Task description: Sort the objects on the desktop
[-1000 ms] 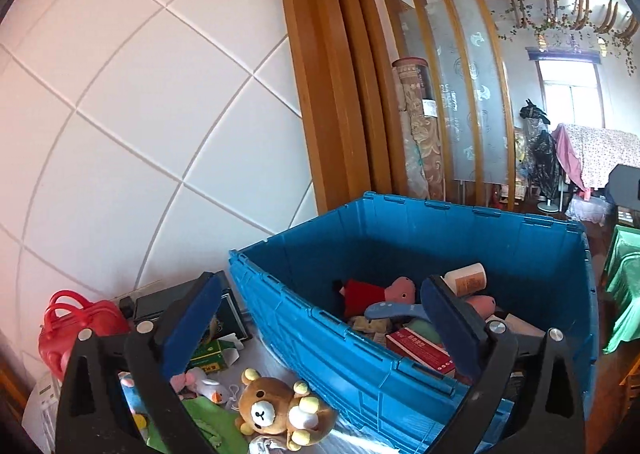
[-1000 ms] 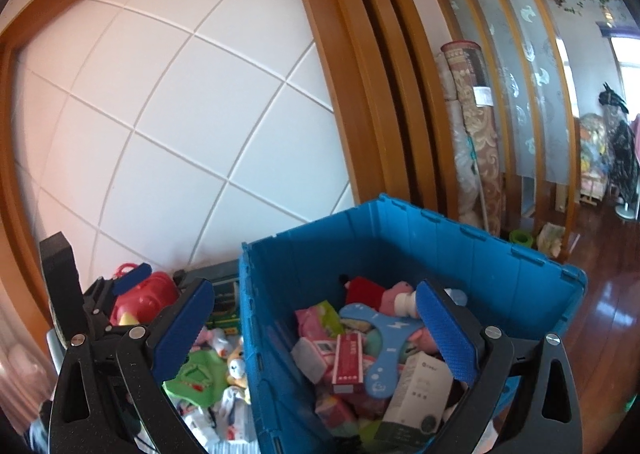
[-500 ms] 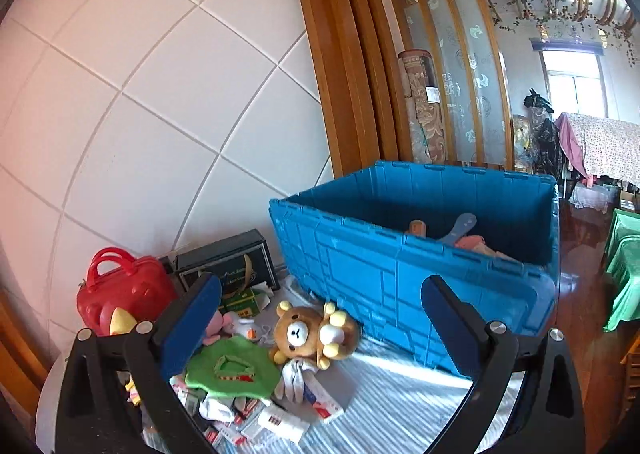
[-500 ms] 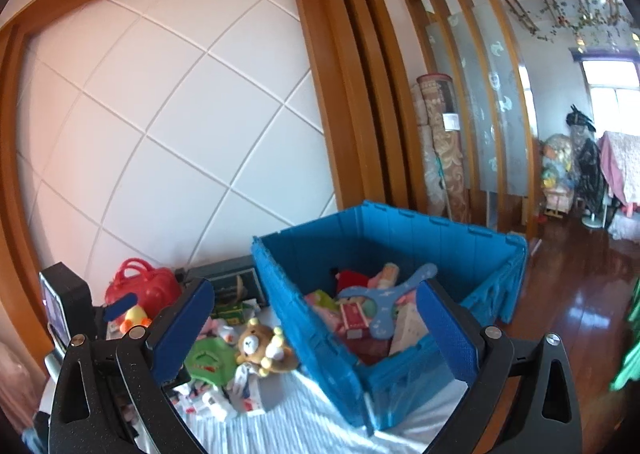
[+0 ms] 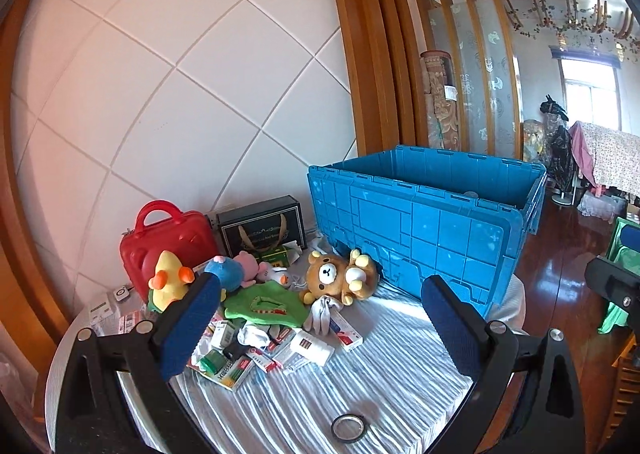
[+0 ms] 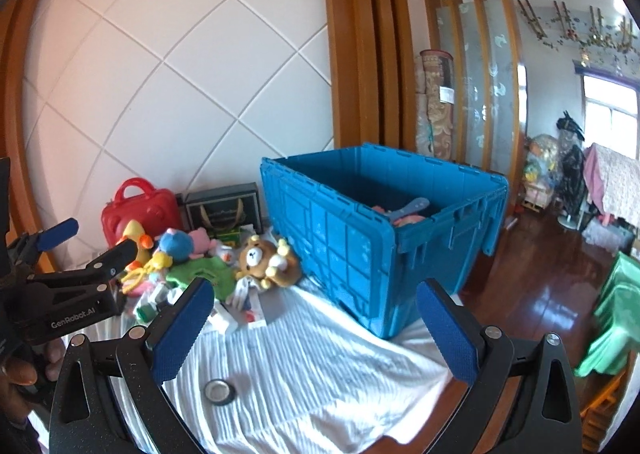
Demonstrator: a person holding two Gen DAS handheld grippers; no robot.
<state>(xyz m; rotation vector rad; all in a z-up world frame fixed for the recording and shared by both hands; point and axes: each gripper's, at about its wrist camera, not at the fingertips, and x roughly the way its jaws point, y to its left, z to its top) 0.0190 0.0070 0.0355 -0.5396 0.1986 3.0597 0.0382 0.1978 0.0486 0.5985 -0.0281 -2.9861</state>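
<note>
Left claw [image 5: 320,328] spread wide, empty, above table [image 5: 400,366]. Far left: red case [image 5: 160,240] against wall, black gift box [image 5: 262,220] beside it. Toy pile in front: yellow plush [image 5: 168,282], green cloth [image 5: 266,302], small boxes [image 5: 304,348], bear plush [image 5: 340,274] touching blue crate [image 5: 424,230]. Tape roll [image 5: 349,427] alone on near cloth. Right claw [image 6: 310,328] spread, empty; crate holds toys [image 6: 404,214].

One blue crate [image 5: 420,214], one red case [image 5: 160,242], perhaps five plush toys [image 5: 340,274].
</note>
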